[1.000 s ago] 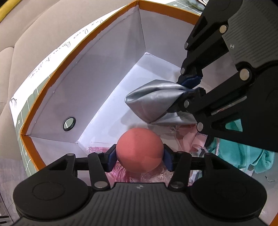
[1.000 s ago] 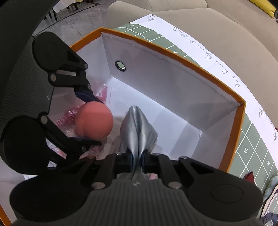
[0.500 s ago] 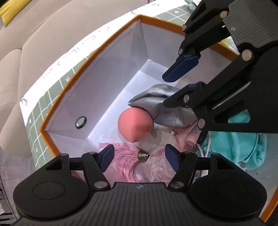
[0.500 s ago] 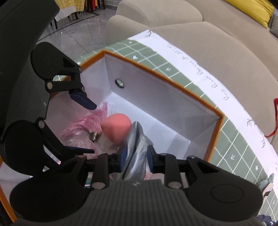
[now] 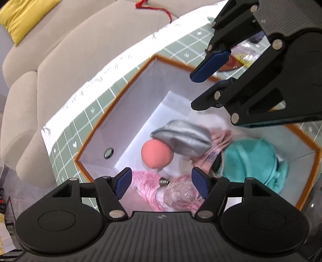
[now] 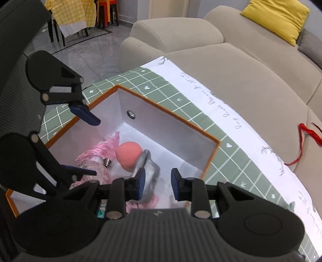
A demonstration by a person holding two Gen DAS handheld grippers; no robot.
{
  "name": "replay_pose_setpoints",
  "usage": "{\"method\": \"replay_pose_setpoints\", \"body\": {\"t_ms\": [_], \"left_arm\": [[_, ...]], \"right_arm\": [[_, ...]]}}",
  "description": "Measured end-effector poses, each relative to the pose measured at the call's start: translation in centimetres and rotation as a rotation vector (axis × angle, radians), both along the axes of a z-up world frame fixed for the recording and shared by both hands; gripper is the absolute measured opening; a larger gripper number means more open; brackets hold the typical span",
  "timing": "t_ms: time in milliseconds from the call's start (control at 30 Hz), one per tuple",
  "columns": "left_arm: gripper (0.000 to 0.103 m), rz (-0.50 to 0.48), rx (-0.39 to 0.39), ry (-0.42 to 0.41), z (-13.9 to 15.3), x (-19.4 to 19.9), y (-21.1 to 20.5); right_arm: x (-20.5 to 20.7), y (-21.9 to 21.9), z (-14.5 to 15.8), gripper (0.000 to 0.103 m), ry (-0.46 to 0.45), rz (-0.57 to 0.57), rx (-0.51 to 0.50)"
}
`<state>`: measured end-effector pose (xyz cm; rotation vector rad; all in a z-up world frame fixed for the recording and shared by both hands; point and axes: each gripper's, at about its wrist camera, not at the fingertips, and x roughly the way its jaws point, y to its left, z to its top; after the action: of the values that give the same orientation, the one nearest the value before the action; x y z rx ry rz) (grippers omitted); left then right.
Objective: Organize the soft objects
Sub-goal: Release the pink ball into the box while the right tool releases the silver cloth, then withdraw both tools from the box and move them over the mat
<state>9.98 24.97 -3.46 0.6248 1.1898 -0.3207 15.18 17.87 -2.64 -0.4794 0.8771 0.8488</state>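
Note:
An orange-rimmed white box (image 5: 128, 112) (image 6: 171, 133) sits on a green checked cloth. Inside lie a salmon-pink ball (image 5: 157, 154) (image 6: 128, 154), a silver-grey pouch (image 5: 183, 139) (image 6: 150, 169) leaning on it, a pink tasselled item (image 5: 153, 187) (image 6: 96, 153) and a teal cloth (image 5: 253, 159). My left gripper (image 5: 162, 181) (image 6: 89, 145) is open and empty above the box. My right gripper (image 6: 157, 184) (image 5: 213, 80) is open and empty above the pouch.
The green checked cloth (image 6: 177, 96) with a white lettered border covers the table. A beige sofa (image 6: 251, 70) with a yellow cushion (image 6: 277, 18) stands behind. A red cord (image 6: 306, 137) lies on the sofa. Chairs (image 6: 70, 18) stand far off.
Both grippers opened, dropping the ball and the pouch into the box, then rose above it. The ball and pouch now rest against each other.

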Motion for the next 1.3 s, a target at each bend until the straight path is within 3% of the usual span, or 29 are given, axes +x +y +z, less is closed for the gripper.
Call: {"method": "replay_pose_setpoints", "body": {"t_ms": [233, 367, 667, 900, 1067, 1300], "left_arm": [[0.085, -0.025, -0.012, -0.050, 1.8, 0.0, -3.5], [0.085, -0.015, -0.062, -0.090, 2.2, 0.3, -6.1], [0.085, 0.015, -0.164, -0.099, 1.9, 2.1, -11.1], [0.086, 0.031, -0.212, -0.094, 0.6, 3.9, -15.2], [0.086, 0.098, -0.299, -0.062, -0.7, 6.0, -16.6], [0.086, 0.087, -0.260, -0.025, -3.7, 8.2, -18.8]], "right_arm": [[0.1, -4.4, 1.5, 0.027, -0.026, -0.041, 0.016], [0.4, -7.3, 2.0, 0.030, -0.041, -0.076, 0.025], [2.0, -15.7, 1.9, 0.030, -0.053, -0.178, 0.036], [3.7, -22.1, 0.3, 0.030, -0.037, -0.272, 0.059], [4.7, -26.6, -1.6, 0.030, -0.012, -0.345, 0.081], [6.5, -32.0, -5.0, 0.032, 0.017, -0.425, 0.083]]}}
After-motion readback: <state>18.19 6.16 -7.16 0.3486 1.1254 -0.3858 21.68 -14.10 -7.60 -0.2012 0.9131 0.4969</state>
